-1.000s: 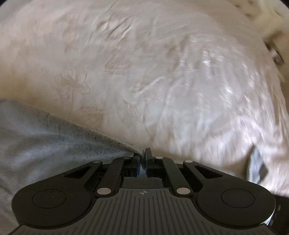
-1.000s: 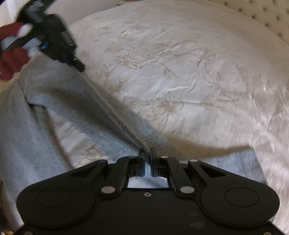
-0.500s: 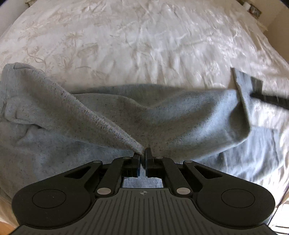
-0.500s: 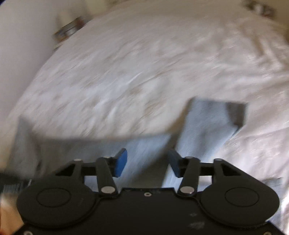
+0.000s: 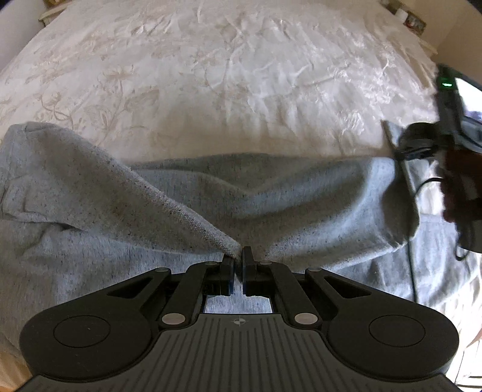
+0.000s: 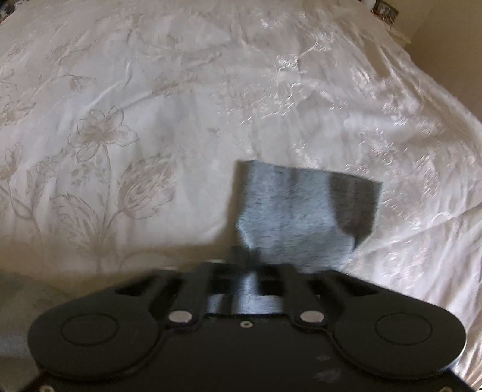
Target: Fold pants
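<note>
Grey sweatpants (image 5: 286, 193) lie crumpled across the near part of a bed. My left gripper (image 5: 238, 259) points steeply down and is shut on a raised ridge of their fabric, which runs up and to the left from the fingertips. At the right edge of the left wrist view, a hand (image 5: 458, 193) holds the other gripper's blurred black body at the far end of the pants. In the right wrist view, my right gripper (image 6: 245, 256) is shut on the grey leg end (image 6: 295, 208), whose darker cuff corner lies forward on the bedspread.
A white bedspread (image 5: 241, 75) with an embroidered flower pattern (image 6: 102, 135) covers the bed beyond the pants. Small objects stand on a ledge at the far right corner (image 5: 412, 19). A thin black cable (image 5: 411, 256) hangs over the pants on the right.
The left gripper swept over the bed with its fold of fabric, then held still. The right gripper let go, opened wide, and has shut again on the leg end.
</note>
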A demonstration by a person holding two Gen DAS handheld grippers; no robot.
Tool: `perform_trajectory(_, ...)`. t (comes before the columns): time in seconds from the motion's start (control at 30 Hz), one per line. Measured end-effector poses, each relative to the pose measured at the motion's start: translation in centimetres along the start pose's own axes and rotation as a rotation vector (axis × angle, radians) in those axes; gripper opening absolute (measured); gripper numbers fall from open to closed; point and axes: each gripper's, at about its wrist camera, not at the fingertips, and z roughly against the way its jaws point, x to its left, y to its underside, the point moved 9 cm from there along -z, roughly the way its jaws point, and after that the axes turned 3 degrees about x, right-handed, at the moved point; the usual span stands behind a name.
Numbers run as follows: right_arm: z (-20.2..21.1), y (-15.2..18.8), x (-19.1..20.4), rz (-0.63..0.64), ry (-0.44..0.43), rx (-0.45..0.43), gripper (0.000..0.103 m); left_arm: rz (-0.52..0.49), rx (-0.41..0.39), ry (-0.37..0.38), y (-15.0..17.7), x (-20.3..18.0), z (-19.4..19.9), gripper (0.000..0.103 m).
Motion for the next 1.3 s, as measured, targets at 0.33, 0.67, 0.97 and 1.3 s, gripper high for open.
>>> perform_trajectory(0.33, 13.1, 9.5, -14.6, -0.507, -0.068, -0.174, 0.003, -0.153, -0.161, 0.025, 2.3, 0.2, 5.9, 0.005)
perform_trajectory(0.67, 7.6, 22.8, -14.7, -0.642, -0.120, 0.036, 0.015, -0.188, -0.038, -0.016, 6.8, 0.4, 1.7, 0.005)
perform_trajectory(0.97, 7.3, 22.8, -18.0, -0.810, -0.245, -0.035, 0.048, -0.137, -0.052, -0.089, 7.0, 0.5, 2.1, 0.005)
perform_trajectory(1.3, 8.9, 19.6, -19.5, -0.670, -0.287, -0.130, 0.002, -0.143, -0.131, -0.153, 6.4, -0.7, 4.8, 0.005)
